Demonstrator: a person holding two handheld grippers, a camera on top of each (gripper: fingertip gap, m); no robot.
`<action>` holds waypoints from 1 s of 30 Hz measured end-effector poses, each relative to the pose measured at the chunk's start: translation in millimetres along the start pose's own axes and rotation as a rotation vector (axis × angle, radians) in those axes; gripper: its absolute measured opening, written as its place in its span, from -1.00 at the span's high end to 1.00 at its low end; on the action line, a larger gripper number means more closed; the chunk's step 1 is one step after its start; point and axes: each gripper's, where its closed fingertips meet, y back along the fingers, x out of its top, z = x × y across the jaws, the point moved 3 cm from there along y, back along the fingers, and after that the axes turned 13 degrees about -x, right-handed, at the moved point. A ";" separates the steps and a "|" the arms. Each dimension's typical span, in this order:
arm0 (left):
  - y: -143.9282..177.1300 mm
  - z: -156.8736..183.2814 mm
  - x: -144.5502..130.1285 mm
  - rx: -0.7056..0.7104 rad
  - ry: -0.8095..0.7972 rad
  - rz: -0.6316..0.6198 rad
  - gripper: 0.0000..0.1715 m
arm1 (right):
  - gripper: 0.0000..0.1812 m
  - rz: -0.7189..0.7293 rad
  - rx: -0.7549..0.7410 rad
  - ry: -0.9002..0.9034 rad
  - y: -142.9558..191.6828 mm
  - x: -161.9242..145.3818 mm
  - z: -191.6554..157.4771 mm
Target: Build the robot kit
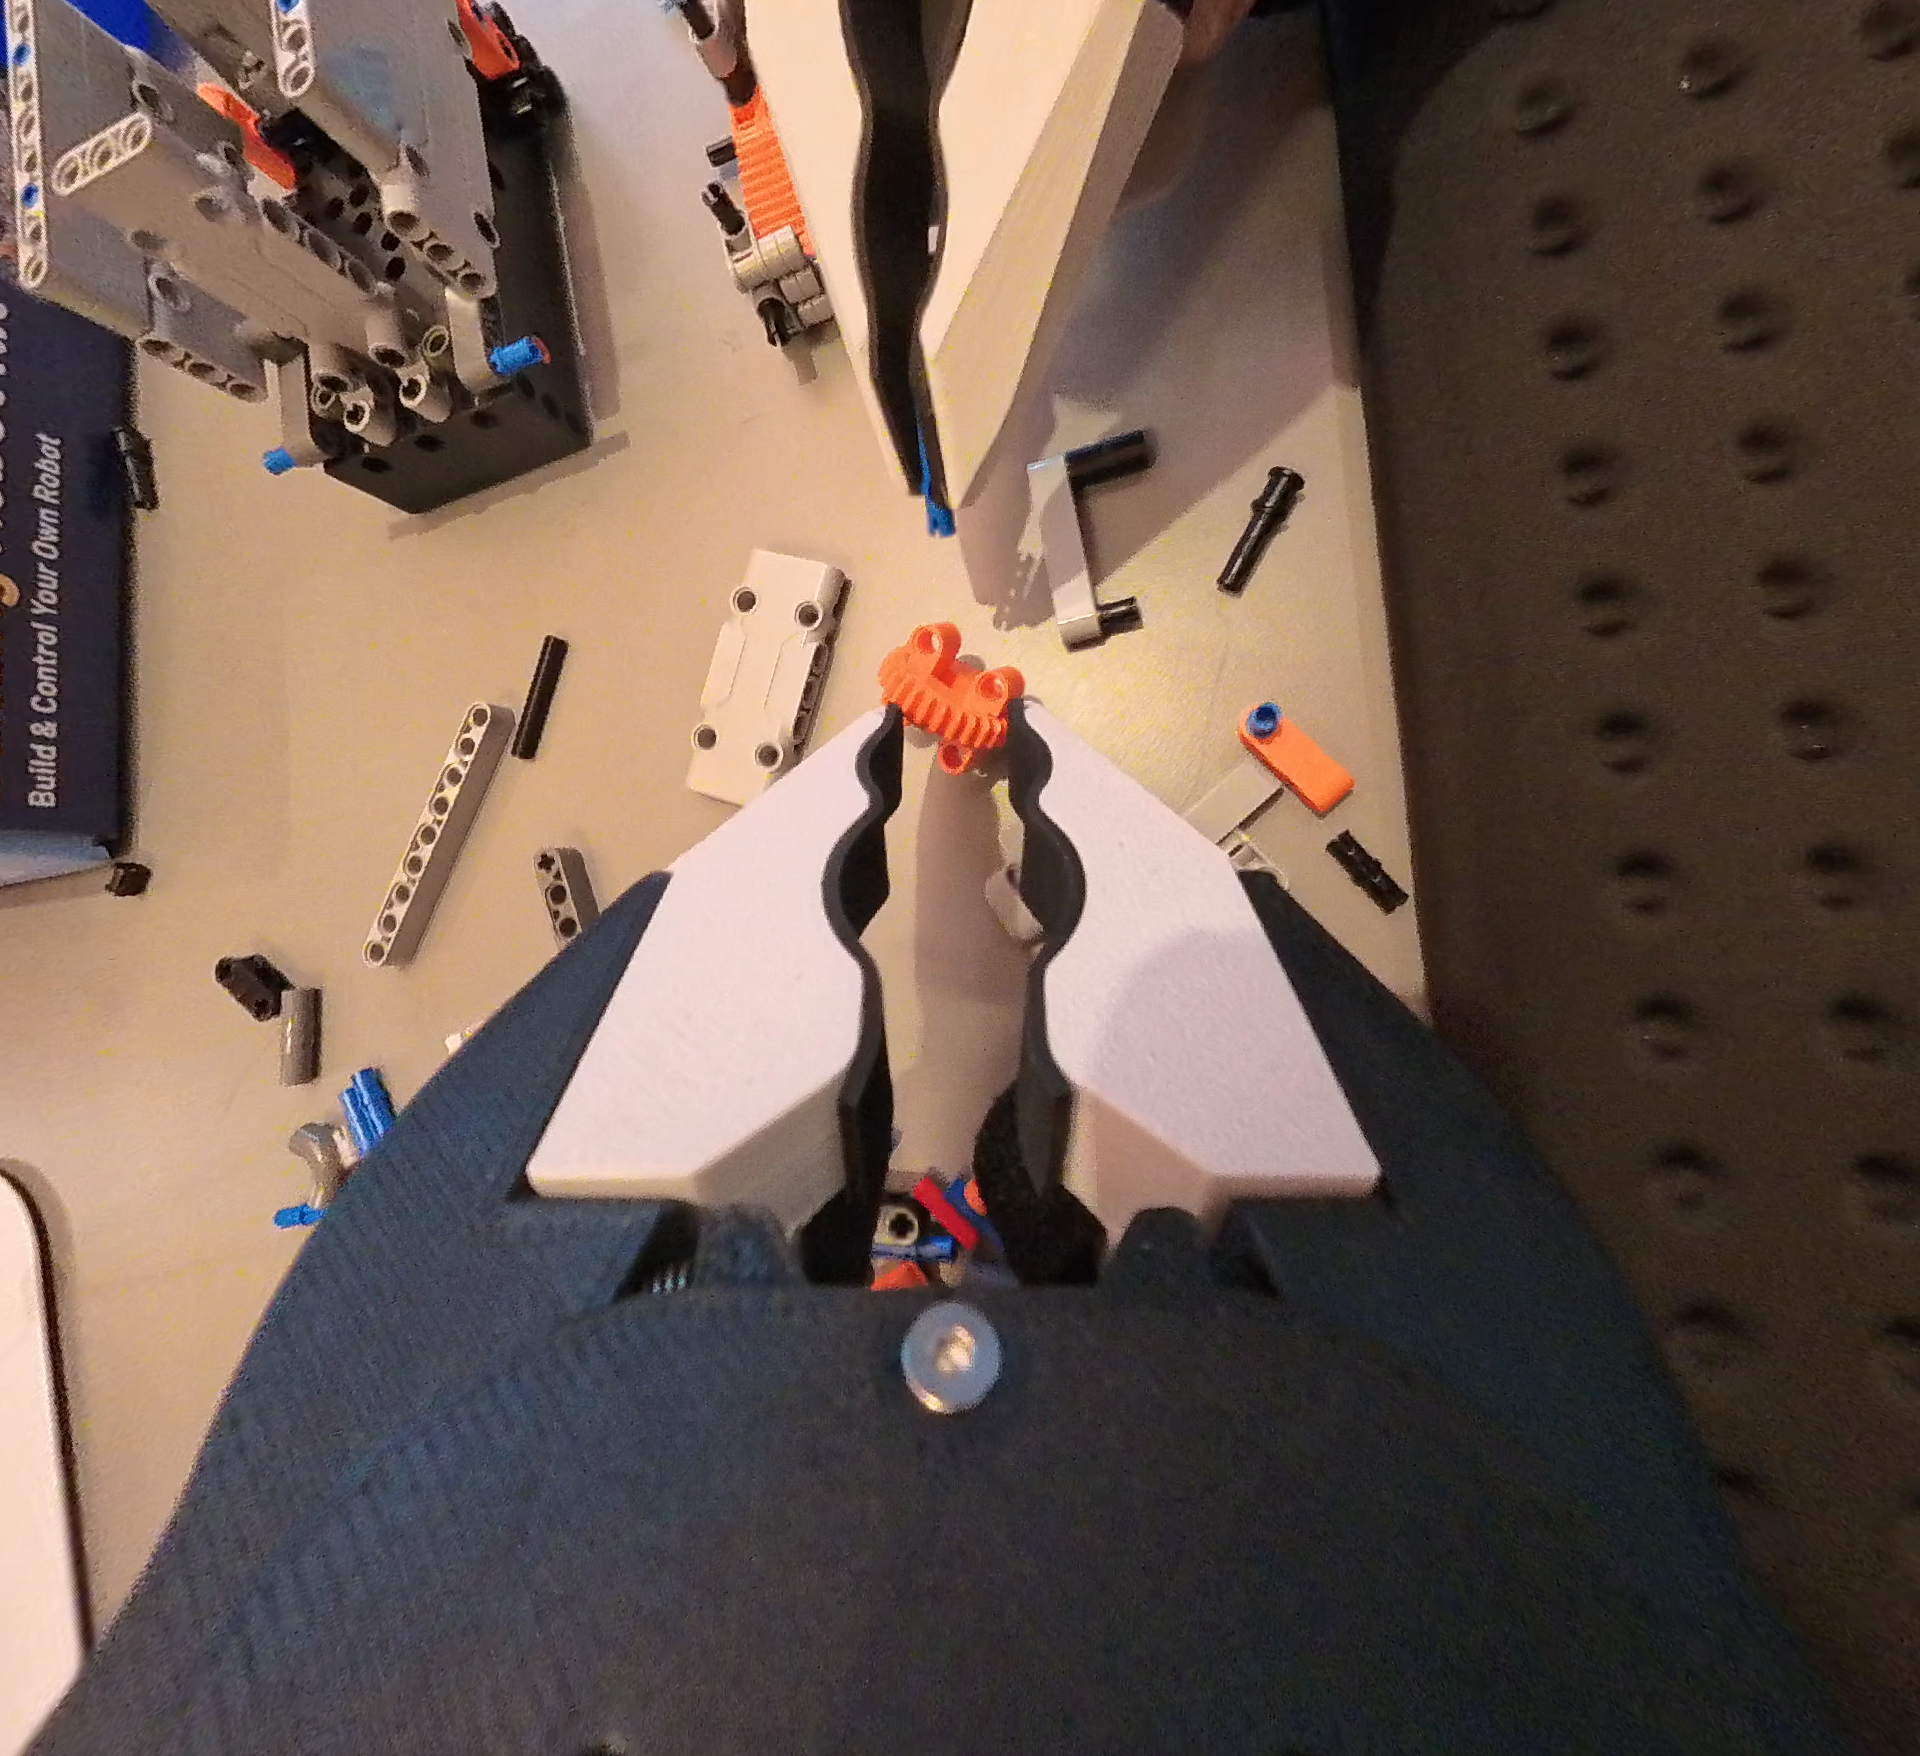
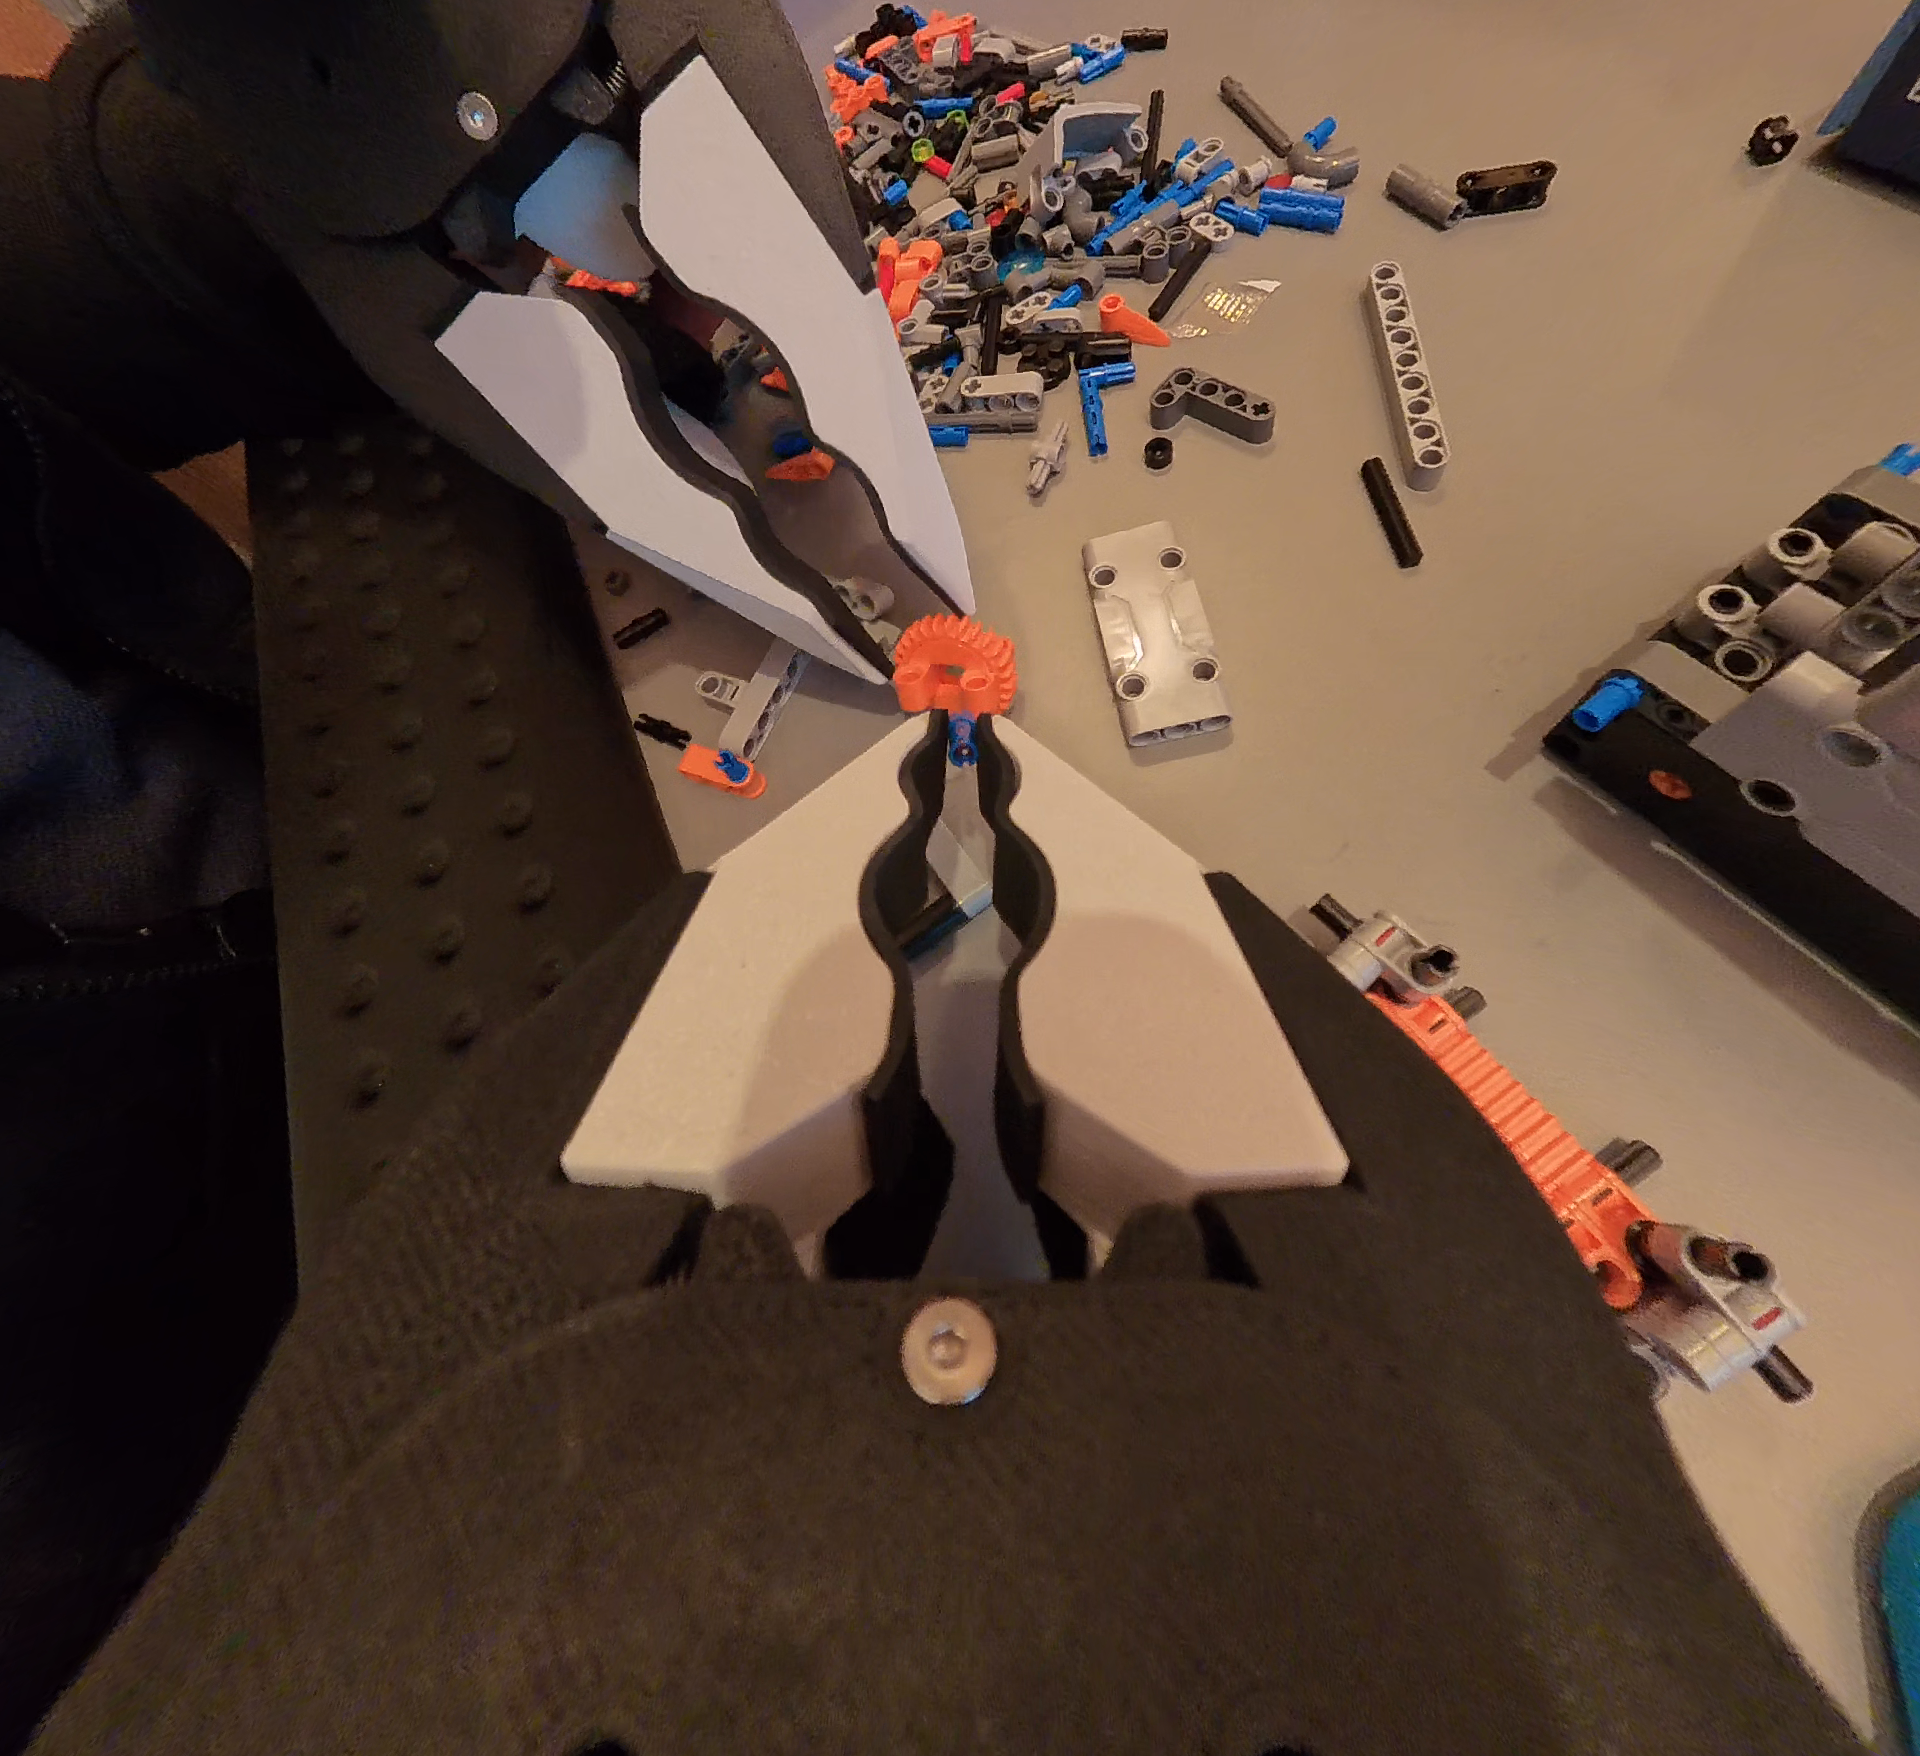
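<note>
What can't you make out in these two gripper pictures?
- Whether the blue pin held by the right gripper has entered the orange gear: the joint is too small in the right wrist view.
- Left wrist view: the left gripper hides the table beneath it.
- The grey and black assembly is cut off by the left edge.

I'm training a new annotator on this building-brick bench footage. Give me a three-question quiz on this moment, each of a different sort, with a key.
1. True or false: the left gripper is shut on the orange gear piece.
2. Multiple choice: what does the right gripper pinch? A) a black axle B) a small blue pin C) a grey beam
3. Fill in: the flat grey panel lies on the ____.

Key: 1 true; 2 B; 3 table.
</note>
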 end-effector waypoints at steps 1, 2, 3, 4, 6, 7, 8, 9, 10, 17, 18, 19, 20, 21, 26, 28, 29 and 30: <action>-0.9 0.8 0.8 0.002 -0.007 -0.004 0.80 | 0.96 -0.007 -0.002 0.005 -0.9 -0.8 -0.3; -1.8 1.7 1.7 0.002 -0.014 -0.007 0.80 | 0.96 -0.014 -0.002 0.009 -1.7 -1.6 -0.8; -2.6 2.7 2.7 0.004 -0.023 -0.008 0.80 | 0.96 -0.021 -0.001 0.014 -2.4 -2.4 -1.3; -3.3 3.4 3.7 0.007 -0.031 -0.011 0.80 | 0.96 -0.028 -0.001 0.018 -3.2 -3.3 -1.9; -4.6 4.8 5.1 0.009 -0.042 -0.014 0.80 | 0.96 -0.040 0.000 0.026 -4.5 -4.7 -2.7; -5.3 5.2 5.0 0.007 -0.043 -0.017 0.80 | 0.96 -0.046 0.001 0.029 -5.3 -5.5 -3.1; -5.5 5.0 4.3 0.008 -0.044 -0.020 0.80 | 0.96 -0.052 -0.001 0.033 -5.9 -6.2 -3.3; -5.4 4.8 3.9 0.008 -0.042 -0.019 0.80 | 0.96 -0.056 -0.004 0.036 -6.4 -6.6 -3.3; -4.9 4.6 3.9 0.005 -0.037 -0.013 0.81 | 0.96 -0.058 -0.004 0.037 -6.7 -6.7 -3.3; 0.3 3.3 6.1 0.010 -0.032 0.012 0.81 | 0.96 -0.081 -0.007 0.058 -10.6 -8.9 -5.0; 0.2 3.8 7.0 0.009 -0.036 0.013 0.81 | 0.96 -0.087 -0.007 0.066 -11.9 -9.5 -5.9; -0.6 4.7 7.8 0.005 -0.040 0.012 0.81 | 0.96 -0.093 -0.006 0.075 -13.0 -10.1 -6.9; -1.9 5.2 8.2 0.003 -0.044 0.008 0.81 | 0.96 -0.101 -0.005 0.083 -14.1 -10.8 -7.8; -3.6 5.6 8.5 0.001 -0.048 0.005 0.81 | 0.96 -0.108 -0.004 0.089 -15.0 -11.8 -8.6; -5.1 4.4 9.1 0.015 -0.068 -0.021 0.81 | 0.96 -0.092 -0.014 0.090 -11.4 -9.6 -7.0; -4.8 3.8 7.6 0.027 -0.077 -0.039 0.81 | 0.96 -0.066 -0.017 0.077 -8.3 -5.8 -5.1; -4.7 3.3 6.9 0.037 -0.085 -0.055 0.81 | 0.96 -0.054 -0.022 0.076 -7.2 -3.8 -4.2; -5.0 3.2 6.7 0.047 -0.097 -0.072 0.81 | 0.96 -0.047 -0.027 0.078 -6.5 -2.3 -3.6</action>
